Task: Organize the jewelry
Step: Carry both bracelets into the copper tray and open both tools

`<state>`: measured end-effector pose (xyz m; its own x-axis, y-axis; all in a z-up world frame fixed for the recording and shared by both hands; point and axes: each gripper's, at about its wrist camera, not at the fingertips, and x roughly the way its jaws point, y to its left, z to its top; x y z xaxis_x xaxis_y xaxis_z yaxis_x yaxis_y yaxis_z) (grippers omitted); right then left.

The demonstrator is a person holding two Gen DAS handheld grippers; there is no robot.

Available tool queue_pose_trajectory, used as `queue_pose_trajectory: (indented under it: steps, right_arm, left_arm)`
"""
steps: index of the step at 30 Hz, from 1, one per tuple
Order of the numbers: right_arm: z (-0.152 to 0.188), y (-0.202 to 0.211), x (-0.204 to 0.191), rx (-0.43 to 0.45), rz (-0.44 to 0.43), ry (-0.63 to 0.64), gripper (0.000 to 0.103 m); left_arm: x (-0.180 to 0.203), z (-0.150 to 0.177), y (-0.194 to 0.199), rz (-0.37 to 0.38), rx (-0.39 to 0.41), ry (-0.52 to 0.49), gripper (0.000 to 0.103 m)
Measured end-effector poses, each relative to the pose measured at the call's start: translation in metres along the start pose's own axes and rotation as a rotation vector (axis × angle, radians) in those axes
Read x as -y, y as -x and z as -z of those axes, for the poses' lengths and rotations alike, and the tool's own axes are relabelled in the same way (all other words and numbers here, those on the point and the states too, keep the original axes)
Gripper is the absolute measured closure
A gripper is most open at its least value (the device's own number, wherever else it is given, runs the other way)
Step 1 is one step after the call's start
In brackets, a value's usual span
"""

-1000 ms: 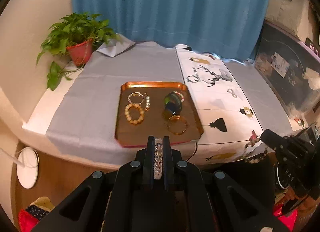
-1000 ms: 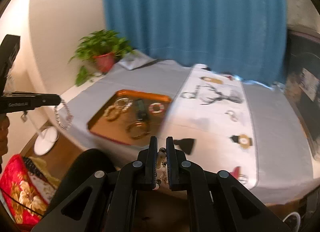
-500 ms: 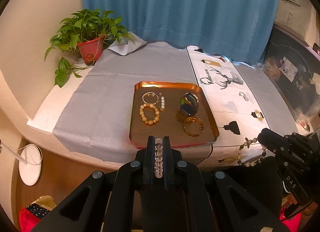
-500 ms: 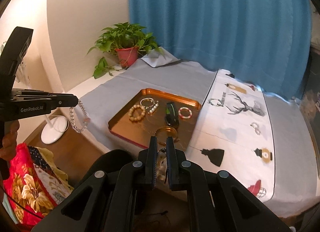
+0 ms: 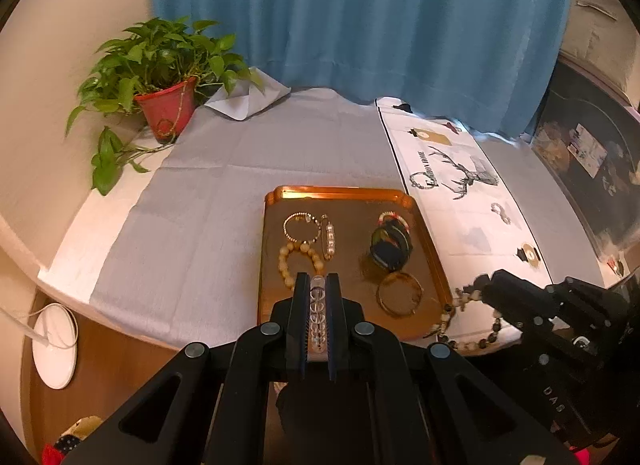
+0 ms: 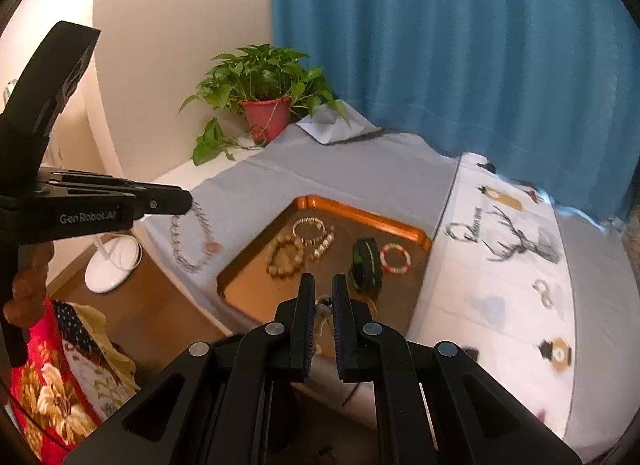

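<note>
A copper tray point(image 5: 348, 193) lies on the grey tablecloth and holds several bracelets: a gold chain point(image 5: 302, 227), amber beads point(image 5: 300, 261), a dark bangle stack point(image 5: 390, 245) and a gold bangle point(image 5: 400, 293). My left gripper point(image 5: 317, 279) hovers over the tray's near edge, shut on a clear bead bracelet point(image 5: 318, 305). That bracelet dangles below it in the right wrist view point(image 6: 196, 241). My right gripper point(image 6: 323, 279) is shut on a brown and cream bead bracelet point(image 5: 468, 321), which hangs by the tray's near right corner. The tray point(image 6: 360, 215) also shows there.
A potted plant point(image 5: 168, 113) stands at the table's far left corner before a blue curtain. A white runner with a deer print point(image 5: 460, 181) lies right of the tray. On the floor are a white round base point(image 5: 54, 345) and a red patterned cloth point(image 6: 48, 385).
Both grippers have moved in towards the tray, which now looks larger and nearer. Each still holds its bracelet, and the right view has swung towards the tray.
</note>
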<state>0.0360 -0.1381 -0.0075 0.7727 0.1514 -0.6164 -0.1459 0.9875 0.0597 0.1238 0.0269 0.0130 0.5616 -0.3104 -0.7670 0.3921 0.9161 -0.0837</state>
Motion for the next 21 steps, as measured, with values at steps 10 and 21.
queue_pose_trajectory:
  steps: [10,21]
  right_arm:
    - [-0.026,-0.070,0.010,-0.014,-0.043,-0.005,0.094]
    - [-0.019,-0.125,0.020,-0.049,-0.084,-0.019,0.094]
  left_arm:
    - [-0.006,-0.023,-0.071,0.014,-0.080,0.009,0.098]
    - [-0.011,-0.026,-0.122,0.002,-0.148,-0.004,0.098]
